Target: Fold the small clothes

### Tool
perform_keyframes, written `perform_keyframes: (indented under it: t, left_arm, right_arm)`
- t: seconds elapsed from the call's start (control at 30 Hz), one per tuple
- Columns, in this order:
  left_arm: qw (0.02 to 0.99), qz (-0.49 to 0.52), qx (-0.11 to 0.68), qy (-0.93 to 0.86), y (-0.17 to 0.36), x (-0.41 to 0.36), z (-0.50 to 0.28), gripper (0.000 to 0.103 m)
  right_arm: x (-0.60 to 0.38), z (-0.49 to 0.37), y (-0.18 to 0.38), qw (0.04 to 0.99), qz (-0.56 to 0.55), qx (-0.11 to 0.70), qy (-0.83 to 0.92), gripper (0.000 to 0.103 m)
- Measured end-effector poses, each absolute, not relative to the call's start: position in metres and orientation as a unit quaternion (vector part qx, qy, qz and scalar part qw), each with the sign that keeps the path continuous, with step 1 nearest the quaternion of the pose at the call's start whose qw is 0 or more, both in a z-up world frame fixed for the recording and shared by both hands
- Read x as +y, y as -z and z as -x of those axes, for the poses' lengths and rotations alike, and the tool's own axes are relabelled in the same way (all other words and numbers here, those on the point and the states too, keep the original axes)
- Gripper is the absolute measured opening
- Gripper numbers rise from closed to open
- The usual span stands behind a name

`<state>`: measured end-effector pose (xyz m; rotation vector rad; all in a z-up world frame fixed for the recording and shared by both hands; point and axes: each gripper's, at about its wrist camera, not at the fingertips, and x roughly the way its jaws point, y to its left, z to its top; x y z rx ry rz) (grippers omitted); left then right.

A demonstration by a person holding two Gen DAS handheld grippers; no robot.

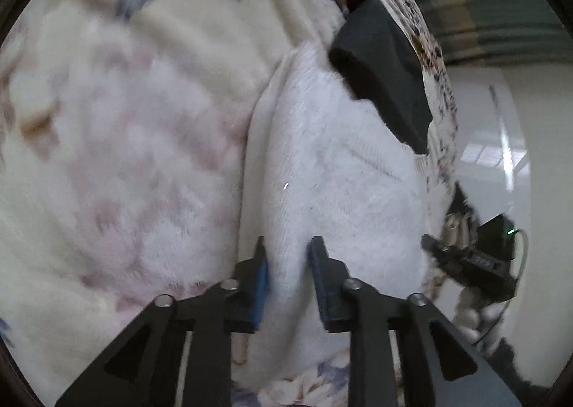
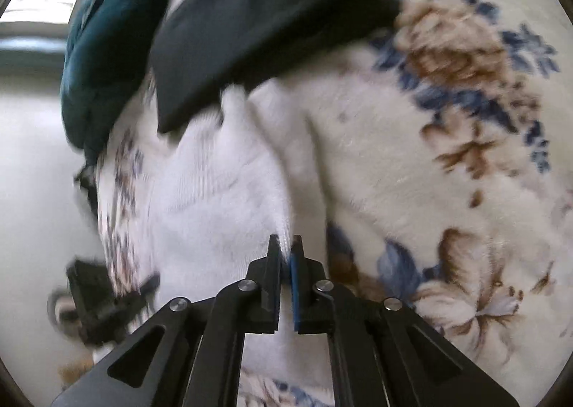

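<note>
A white knitted garment (image 1: 340, 170) lies on a fluffy floral blanket (image 1: 125, 127). My left gripper (image 1: 286, 246) is shut on a raised fold of it, and the white cloth fills the gap between the blue pads. In the right wrist view the same white garment (image 2: 222, 192) runs down to my right gripper (image 2: 285, 244), whose jaws are shut on its thin edge. Both grippers point steeply down at the cloth.
A black garment (image 1: 383, 74) (image 2: 250, 31) lies just beyond the white one, and a dark teal piece (image 2: 100, 59) sits at the blanket's edge. The floral blanket (image 2: 447, 156) drops off to a pale shiny floor (image 1: 519, 127). The other gripper's black body (image 1: 476, 260) (image 2: 100, 299) shows at each side.
</note>
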<state>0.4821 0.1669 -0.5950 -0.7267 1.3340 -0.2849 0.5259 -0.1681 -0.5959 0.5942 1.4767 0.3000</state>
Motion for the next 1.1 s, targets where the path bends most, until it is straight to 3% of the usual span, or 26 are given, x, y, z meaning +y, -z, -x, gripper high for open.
perform_keyframes:
  t: [0.03, 0.13, 0.23, 0.27, 0.3, 0.33, 0.47, 0.6, 0.83, 1.0, 1.07, 1.1]
  left_arm:
    - [0.727, 0.309, 0.599, 0.129, 0.589, 0.163, -0.489, 0.025]
    - [0.749, 0.269, 0.592, 0.127, 0.586, 0.151, -0.522, 0.025]
    - [0.752, 0.231, 0.606, 0.115, 0.606, 0.136, -0.56, 0.025]
    - [0.756, 0.227, 0.603, 0.115, 0.609, 0.134, -0.568, 0.022]
    - [0.761, 0.23, 0.596, 0.112, 0.609, 0.134, -0.572, 0.004]
    - [0.759, 0.246, 0.591, 0.116, 0.606, 0.136, -0.575, 0.004]
    - [0.774, 0.28, 0.555, 0.116, 0.582, 0.159, -0.567, 0.004]
    - [0.757, 0.309, 0.569, 0.084, 0.605, 0.186, -0.568, 0.004]
    - [0.727, 0.296, 0.614, 0.09, 0.644, 0.178, -0.583, 0.005]
    - [0.702, 0.334, 0.618, 0.117, 0.637, 0.193, -0.58, 0.021]
    - [0.696, 0.37, 0.6, 0.139, 0.626, 0.202, -0.565, 0.038]
    - [0.696, 0.383, 0.59, 0.143, 0.622, 0.207, -0.557, 0.055]
  right_arm:
    - [-0.165, -0.528, 0.594, 0.691, -0.262, 0.659, -0.138, 0.01]
    - [-0.159, -0.548, 0.586, 0.706, -0.26, 0.643, -0.144, 0.046]
    - [-0.153, -0.568, 0.589, 0.714, -0.252, 0.638, -0.138, 0.049]
    - [-0.141, -0.584, 0.595, 0.714, -0.233, 0.646, -0.138, 0.048]
    - [-0.132, -0.593, 0.597, 0.717, -0.215, 0.649, -0.132, 0.041]
    - [-0.123, -0.6, 0.593, 0.728, -0.197, 0.644, -0.126, 0.005]
    - [-0.112, -0.611, 0.56, 0.772, -0.162, 0.603, -0.118, 0.005]
    - [-0.121, -0.627, 0.539, 0.792, -0.169, 0.578, -0.103, 0.004]
    - [-0.104, -0.669, 0.612, 0.747, -0.11, 0.653, -0.061, 0.004]
    - [-0.105, -0.662, 0.617, 0.727, -0.131, 0.669, -0.088, 0.011]
    - [-0.116, -0.658, 0.609, 0.712, -0.163, 0.674, -0.108, 0.038]
    - [-0.123, -0.654, 0.603, 0.711, -0.184, 0.669, -0.12, 0.042]
